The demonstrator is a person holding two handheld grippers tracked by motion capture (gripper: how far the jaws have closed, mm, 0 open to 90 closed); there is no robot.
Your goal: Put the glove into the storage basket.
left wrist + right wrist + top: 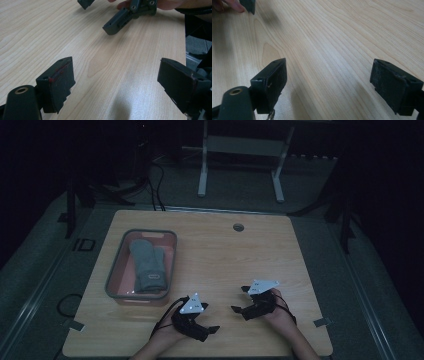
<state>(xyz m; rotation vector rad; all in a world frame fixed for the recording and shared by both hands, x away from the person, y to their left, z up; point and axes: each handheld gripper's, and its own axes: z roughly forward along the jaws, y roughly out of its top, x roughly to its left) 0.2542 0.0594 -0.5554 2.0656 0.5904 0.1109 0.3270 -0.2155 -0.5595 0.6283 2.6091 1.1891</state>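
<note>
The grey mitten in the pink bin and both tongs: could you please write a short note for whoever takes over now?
Left tongs: open, holding nothing, low over the table's near edge.
Right tongs: open, holding nothing, facing the left ones.
Grey mitten: lying inside the pink bin at the table's left.
Done: mitten appears stowed.
Left: probably nothing on the table to collect; confirm before moving.

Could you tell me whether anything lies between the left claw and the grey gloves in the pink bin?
Only the bin's own wall. The left claw hangs open over bare table near the bin's near right corner. The grey gloves lie inside, below the rim, so the claw would have to go over the wall.
</note>
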